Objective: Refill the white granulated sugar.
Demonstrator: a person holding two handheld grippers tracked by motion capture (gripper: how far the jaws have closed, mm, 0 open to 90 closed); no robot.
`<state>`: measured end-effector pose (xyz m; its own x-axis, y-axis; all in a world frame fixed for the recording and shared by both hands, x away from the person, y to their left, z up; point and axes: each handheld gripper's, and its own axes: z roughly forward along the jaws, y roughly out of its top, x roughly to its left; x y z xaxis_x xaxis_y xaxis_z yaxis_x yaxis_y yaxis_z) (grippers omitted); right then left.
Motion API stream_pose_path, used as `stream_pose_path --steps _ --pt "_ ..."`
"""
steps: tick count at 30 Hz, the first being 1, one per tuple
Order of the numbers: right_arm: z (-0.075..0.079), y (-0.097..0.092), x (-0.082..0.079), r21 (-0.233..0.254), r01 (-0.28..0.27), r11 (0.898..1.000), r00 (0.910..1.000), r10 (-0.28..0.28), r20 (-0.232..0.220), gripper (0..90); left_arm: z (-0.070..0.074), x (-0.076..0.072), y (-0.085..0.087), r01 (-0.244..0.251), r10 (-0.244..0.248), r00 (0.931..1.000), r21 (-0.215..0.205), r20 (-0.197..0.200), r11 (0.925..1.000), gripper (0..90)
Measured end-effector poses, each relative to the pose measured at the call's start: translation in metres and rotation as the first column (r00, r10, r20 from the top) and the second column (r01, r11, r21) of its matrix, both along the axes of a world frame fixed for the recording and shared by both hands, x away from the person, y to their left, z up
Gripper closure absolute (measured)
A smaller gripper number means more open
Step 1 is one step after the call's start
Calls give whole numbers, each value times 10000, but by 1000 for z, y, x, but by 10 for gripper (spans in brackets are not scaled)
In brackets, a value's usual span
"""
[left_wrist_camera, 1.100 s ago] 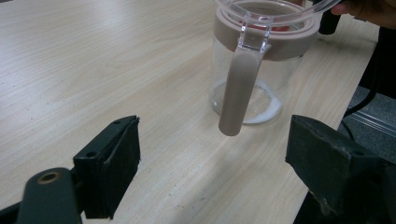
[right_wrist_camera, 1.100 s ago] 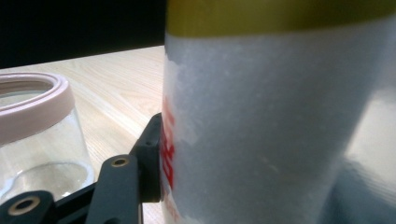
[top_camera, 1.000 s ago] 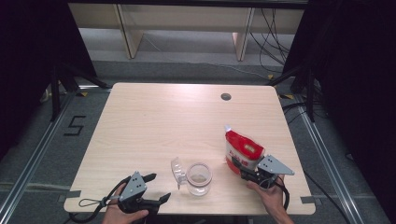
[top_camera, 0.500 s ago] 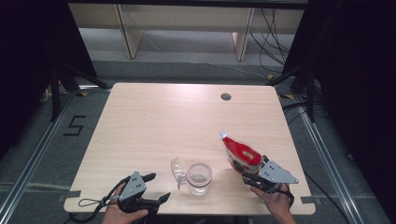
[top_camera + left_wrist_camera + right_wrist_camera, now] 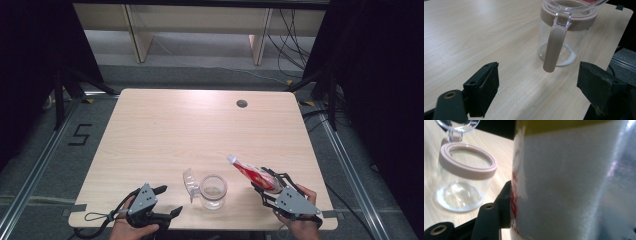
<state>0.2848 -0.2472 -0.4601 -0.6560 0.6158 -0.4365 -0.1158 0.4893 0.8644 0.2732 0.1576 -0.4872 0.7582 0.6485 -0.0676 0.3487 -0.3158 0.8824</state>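
While the left gripper (image 5: 169, 201) sits low at the near edge of the table (image 5: 200, 125), its jaws spread wide with nothing between them, the right gripper (image 5: 261, 186) is clamped on a red and white pouch (image 5: 252, 173), tipped so its top leans toward the jar (image 5: 213, 190). That clear jar, ringed in a pinkish band, stands between the two hands, lid (image 5: 189, 181) flipped open to its left. White grains, perhaps sugar, seem to line the pouch in the right gripper view; the close-up is blurry.
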Motion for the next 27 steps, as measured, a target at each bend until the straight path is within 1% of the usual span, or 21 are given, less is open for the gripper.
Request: stream_pose_path --steps 1,2,3,4,5,6,7,9,13,14,16,18,19,20,21,22,23,24,25,26,27 --pt "0 0 0 0 0 10000 10000 0 0 479 0 0 0 0 0 10000 0 0 10000 174" --pt "1 -1 1 -149 -195 9997 9994 199 291 479 0 0 0 -22 22 10000 -29 9 10000 174" --pt "0 1 -3 -129 -8 9999 10000 7 -7 479 0 0 0 -49 49 10000 -26 26 10000 174" --pt "0 1 -3 -129 -8 9999 10000 7 -7 479 0 0 0 -61 61 10000 -43 31 10000 174" --pt "2 0 -1 -486 -201 9986 9991 219 371 479 0 0 0 -65 66 10000 -49 35 10000 174" --pt "2 1 -1 -604 -204 9980 9983 236 533 479 0 0 0 -35 35 10000 -15 76 10000 174" --pt "3 1 -1 -958 -170 9953 9974 236 683 480 0 0 0 -46 46 10000 -29 65 10000 174" --pt "2 2 -2 -933 -183 9955 9977 242 633 480 0 0 0 -54 54 10000 -51 22 10000 174" --pt "3 5 -6 -1423 -278 9894 9958 399 825 481 0 0 0 -51 51 10000 -45 27 10000 174" --pt "4 6 -7 -1578 -324 9869 9948 471 898 481 0 0 0 -48 48 10000 -29 24 10000 174" --pt "4 9 -8 -2160 -271 9760 9912 543 1206 481 0 0 0 -47 47 10000 -40 33 10000 174" --pt "4 9 -9 -2236 -347 9741 9906 632 1217 481 0 -1 0 -48 49 10000 -45 40 10000 174" --pt "4 10 -9 -2382 -257 9709 9888 597 1364 482 1 -1 1 -52 52 9999 -36 93 10000 174" --pt "4 11 -10 -2562 -288 9662 9881 662 1388 482 1 -1 1 -66 66 9999 5 89 10000 174" --pt "4 11 -10 -2562 -288 9662 9881 662 1388 482 1 -1 1 -66 66 9999 5 89 10000 174" --pt "4 11 -10 -2825 -253 9589 9856 712 1533 482 0 0 1 -44 44 9999 -46 96 10000 174" --pt "4 11 -10 -2825 -253 9589 9856 712 1533 482 0 -1 1 -49 49 9999 -38 90 10000 174" --pt "3 11 -12 -2755 -261 9609 9887 656 1351 482 0 -1 1 -29 29 9999 -9 101 10000 174" --pt "3 11 -12 -2755 -261 9609 9887 656 1351 482 0 -1 1 -29 29 9999 -9 101 10000 174" --pt "4 11 -10 -3116 -244 9499 9821 809 1699 483 1 -1 2 -32 31 9999 75 120 10000 174" --pt "4 11 -10 -3116 -244 9499 9821 809 1699 483 1 -1 2 -32 31 9999 75 120 10000 174"
